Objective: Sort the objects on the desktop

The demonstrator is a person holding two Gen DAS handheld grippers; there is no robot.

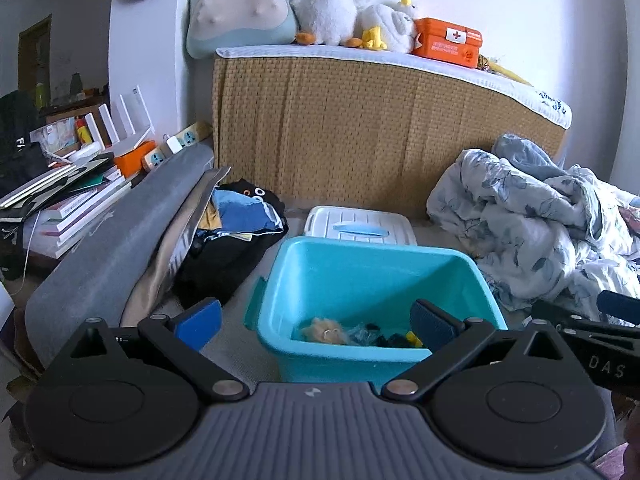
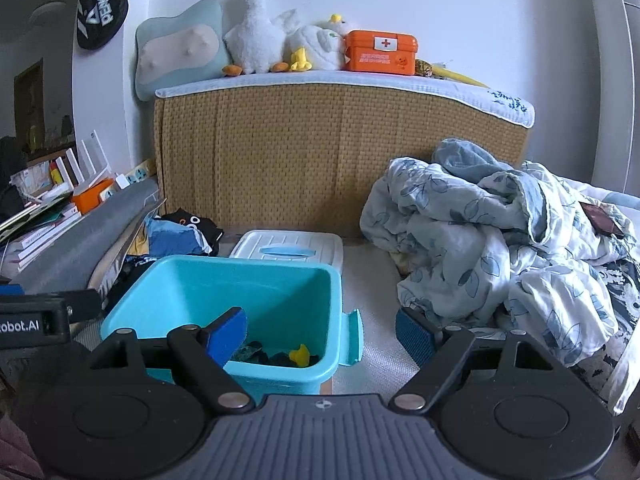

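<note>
With both sets of jaws spread wide and holding nothing, the left gripper (image 1: 316,320) and the right gripper (image 2: 320,336) hover side by side just above the near rim of an open turquoise plastic storage bin (image 1: 360,268). At the bin's bottom lie a few small sorted things: one tan fluffy item (image 1: 326,328), one small yellow piece (image 2: 300,355) and some dark bits too blurred to count. Just behind the bin, touching its far wall, lies one white ribbed plastic lid with a pale blue handle (image 1: 360,227). The sorting looks nearly finished, so the likely step is fetching that lid; doing it well would mean reaching over the bin, gripping the lid by an edge or its handle, keeping it level, and lowering it squarely onto the rim. To the right sits one crumpled leaf-print quilt (image 2: 500,248); to the left, one heap of dark and blue clothes (image 1: 240,220). Farthest back stands a woven tan panel (image 1: 360,132) topped by two white plush ducks (image 2: 256,44), one pale cushion (image 2: 176,48) and one orange first-aid box (image 2: 380,51).
</note>
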